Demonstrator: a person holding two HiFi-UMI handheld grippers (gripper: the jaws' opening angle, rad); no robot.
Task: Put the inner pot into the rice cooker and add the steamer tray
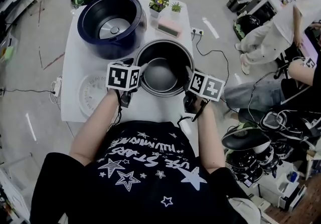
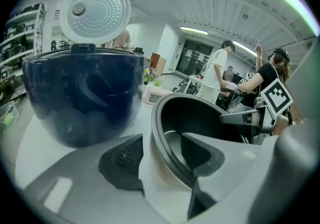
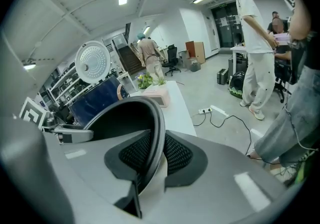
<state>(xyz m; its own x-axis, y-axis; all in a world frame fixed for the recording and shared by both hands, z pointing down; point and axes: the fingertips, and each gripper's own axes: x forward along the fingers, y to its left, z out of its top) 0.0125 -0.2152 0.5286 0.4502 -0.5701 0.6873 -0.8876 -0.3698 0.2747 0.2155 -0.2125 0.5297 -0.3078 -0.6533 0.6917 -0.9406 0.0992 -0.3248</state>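
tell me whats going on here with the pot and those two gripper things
A person is holding the inner pot by its rim. The left gripper is on one side and the right gripper is opposite, each with one jaw inside the wall and one outside. The pot is just in front of the open rice cooker, not yet in it. The steamer tray lies untouched on the white table, to the person's left.

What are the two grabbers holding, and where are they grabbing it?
Both hold the inner pot by its rim, on opposite sides: left gripper on the left, right gripper on the right, each with one jaw inside, one outside.
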